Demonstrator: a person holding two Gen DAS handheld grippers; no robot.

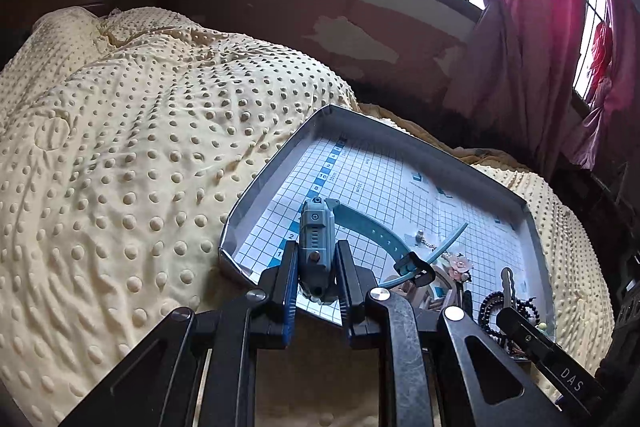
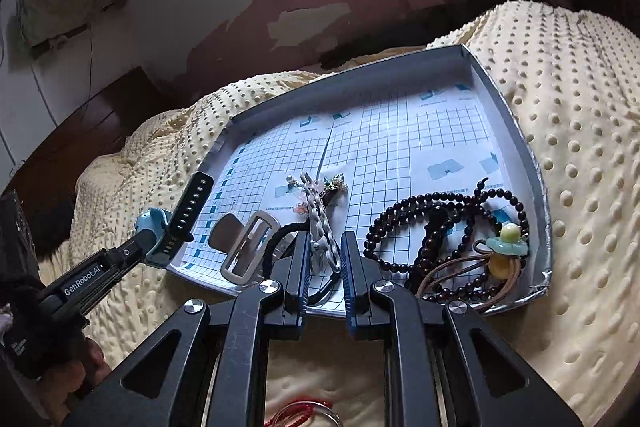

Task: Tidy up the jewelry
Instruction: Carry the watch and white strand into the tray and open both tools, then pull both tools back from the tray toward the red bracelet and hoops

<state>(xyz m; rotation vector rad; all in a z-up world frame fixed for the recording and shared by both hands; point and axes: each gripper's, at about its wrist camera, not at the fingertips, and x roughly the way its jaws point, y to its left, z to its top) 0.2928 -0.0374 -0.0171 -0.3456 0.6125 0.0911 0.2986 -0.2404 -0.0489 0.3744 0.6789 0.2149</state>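
My left gripper (image 1: pixel 316 267) clamps the blue watch (image 1: pixel 316 243) over the tray (image 2: pixel 504 107) at lower centre, my right gripper (image 2: pixel 325 259) nips a silver chain (image 2: pixel 318 219) (beads (image 2: pixel 436 223) already inside), red bracelets (image 2: pixel 300 413) remain outside.

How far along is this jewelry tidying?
Seemingly midway. Already in the tray: a dark bead necklace, a flower charm and a silver buckle. In hand: the left gripper clamps a blue watch over the tray; the right gripper holds a silver chain bracelet. Left: red string and a ring on the bedspread.
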